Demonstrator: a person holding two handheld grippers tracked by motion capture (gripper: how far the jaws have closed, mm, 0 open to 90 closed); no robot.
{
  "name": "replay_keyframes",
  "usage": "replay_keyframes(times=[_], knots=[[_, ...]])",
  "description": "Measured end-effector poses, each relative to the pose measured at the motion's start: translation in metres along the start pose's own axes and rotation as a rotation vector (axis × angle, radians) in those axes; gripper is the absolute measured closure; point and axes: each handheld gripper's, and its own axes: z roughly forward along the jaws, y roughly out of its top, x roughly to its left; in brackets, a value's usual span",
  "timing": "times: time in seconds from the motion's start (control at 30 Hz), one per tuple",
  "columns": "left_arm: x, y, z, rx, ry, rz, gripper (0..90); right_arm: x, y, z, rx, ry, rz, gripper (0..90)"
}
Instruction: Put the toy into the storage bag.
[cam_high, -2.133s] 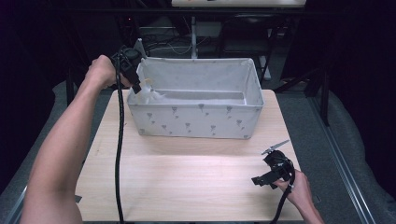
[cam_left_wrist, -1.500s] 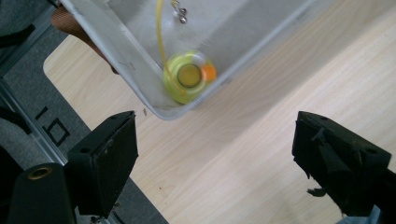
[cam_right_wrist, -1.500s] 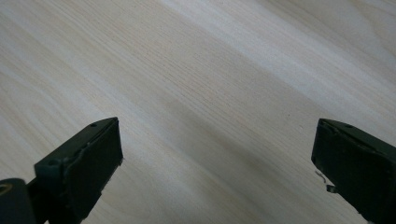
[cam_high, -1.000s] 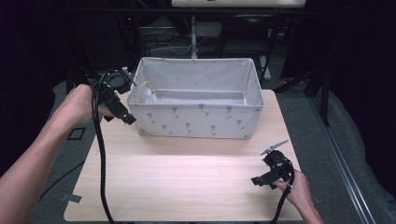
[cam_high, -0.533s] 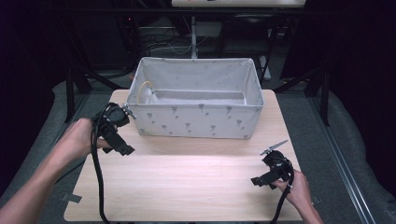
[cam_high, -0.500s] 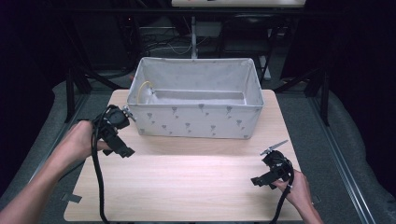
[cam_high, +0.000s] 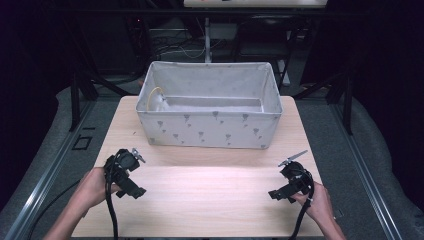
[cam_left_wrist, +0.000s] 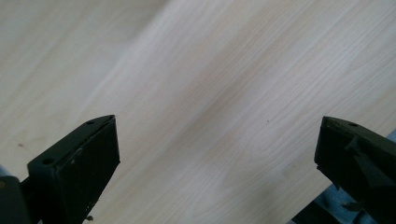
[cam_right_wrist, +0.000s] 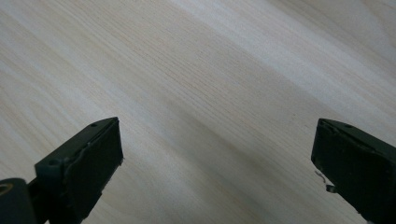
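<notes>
With nothing between their jaws, the left gripper (cam_high: 131, 186) and right gripper (cam_high: 280, 192) rest wide apart on the desk (cam_high: 210, 200) (likely parked), well short of the fabric bin (cam_high: 210, 131) at its far edge.

The high view looks forward and down from above the near edge of the table (cam_high: 210, 200), taking in the whole top and the fabric bin (cam_high: 210, 125) at its far side. Each gripper view looks down at the table's wood from close up, well short of the bin; that bare wood is shared with the high view.
</notes>
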Motion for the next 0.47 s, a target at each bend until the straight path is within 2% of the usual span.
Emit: replay_keyframes(times=[0.07, 0.17, 0.23, 0.33, 0.37, 0.47], knots=[[0.0, -0.006, 0.01, -0.007, -0.003, -0.014, 0.3, 0.0, 0.0, 0.0, 0.002, -0.008, -0.002, 1.8], [-0.001, -0.014, 0.022, -0.043, -0.01, -0.041, 0.1, 0.0, 0.0, 0.001, -0.005, 0.002, 0.006, 1.8], [-0.003, -0.017, 0.029, -0.061, -0.013, -0.027, 0.0, 0.0, 0.0, 0.0, -0.007, 0.001, 0.007, 1.8], [-0.002, -0.022, 0.034, -0.095, -0.005, -0.031, 0.0, -0.001, 0.0, 0.0, -0.001, -0.011, -0.002, 1.8], [-0.001, -0.023, 0.036, -0.107, -0.001, -0.027, 0.1, -0.001, 0.0, 0.001, -0.017, 0.01, 0.012, 1.8], [0.002, -0.027, 0.04, -0.118, 0.019, -0.027, 0.0, 0.0, -0.001, 0.001, -0.027, 0.011, 0.021, 1.9]])
